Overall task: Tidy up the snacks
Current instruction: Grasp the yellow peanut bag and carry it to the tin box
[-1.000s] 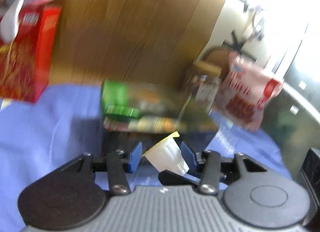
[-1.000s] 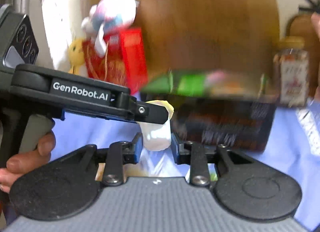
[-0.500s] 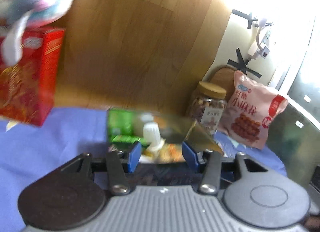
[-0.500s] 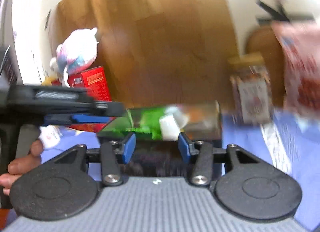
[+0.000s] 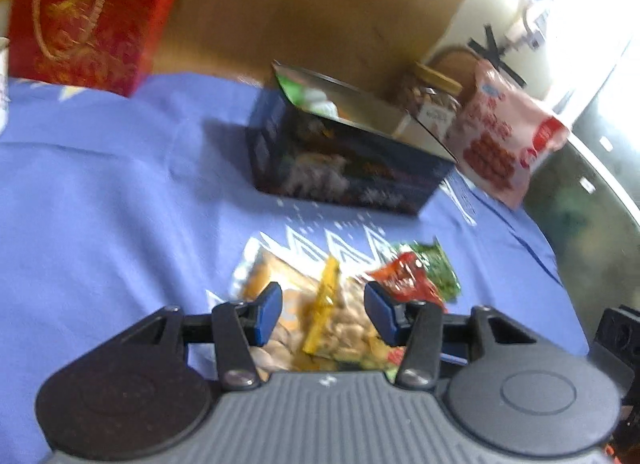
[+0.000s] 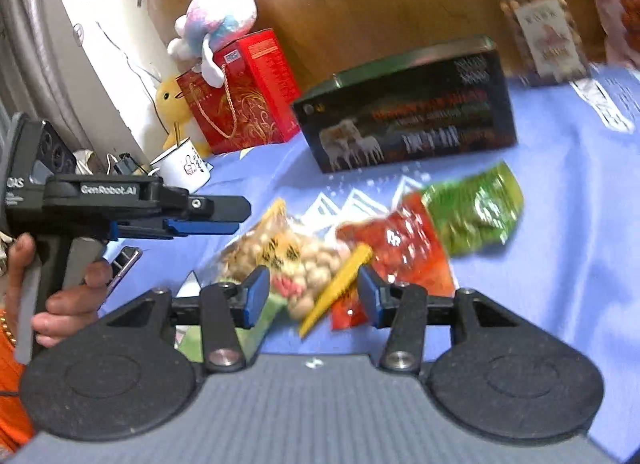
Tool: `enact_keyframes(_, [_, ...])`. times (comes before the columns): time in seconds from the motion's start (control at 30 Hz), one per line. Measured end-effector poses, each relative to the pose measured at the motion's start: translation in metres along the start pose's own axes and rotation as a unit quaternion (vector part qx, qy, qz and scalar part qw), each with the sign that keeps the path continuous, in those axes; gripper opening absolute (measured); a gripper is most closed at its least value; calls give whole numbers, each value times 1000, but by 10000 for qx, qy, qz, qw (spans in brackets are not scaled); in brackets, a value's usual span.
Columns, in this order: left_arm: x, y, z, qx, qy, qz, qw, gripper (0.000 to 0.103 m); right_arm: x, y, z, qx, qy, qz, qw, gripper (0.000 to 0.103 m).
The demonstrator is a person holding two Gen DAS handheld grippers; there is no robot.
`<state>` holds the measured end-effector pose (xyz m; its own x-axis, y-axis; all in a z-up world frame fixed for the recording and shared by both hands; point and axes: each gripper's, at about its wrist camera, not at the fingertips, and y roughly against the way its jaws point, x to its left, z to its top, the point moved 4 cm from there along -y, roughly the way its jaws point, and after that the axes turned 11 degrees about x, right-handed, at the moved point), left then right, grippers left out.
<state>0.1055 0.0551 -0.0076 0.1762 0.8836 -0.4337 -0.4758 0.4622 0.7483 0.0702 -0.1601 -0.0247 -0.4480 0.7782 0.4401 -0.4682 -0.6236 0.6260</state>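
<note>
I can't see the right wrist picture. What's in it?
The right gripper hangs open over a peanut bag, with red and green packets beside it on a blue cloth. A dark box sits behind; the left gripper is alongside.

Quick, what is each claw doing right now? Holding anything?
Left gripper: open, holding nothing, above the peanut bag.
Right gripper: open, holding nothing.

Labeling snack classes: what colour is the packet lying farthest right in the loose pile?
Green, a crinkly packet; clearest in the right wrist view.
</note>
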Motion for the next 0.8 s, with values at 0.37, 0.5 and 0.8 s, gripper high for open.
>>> enact_keyframes(0.37, [-21,-31,4,255,-78,-327,9991,35,2,-12,4,-4,-134,-9,9999,53])
enact_keyframes(0.5, [-26,-30,7,215,-74,-363,9991,31,-6,-7,6,-208,-246,-279,9991,29])
enact_keyframes(0.8, [-55,-30,27,23,-421,-533,9977,31,-15,17,16,-701,-165,-696,9950,27])
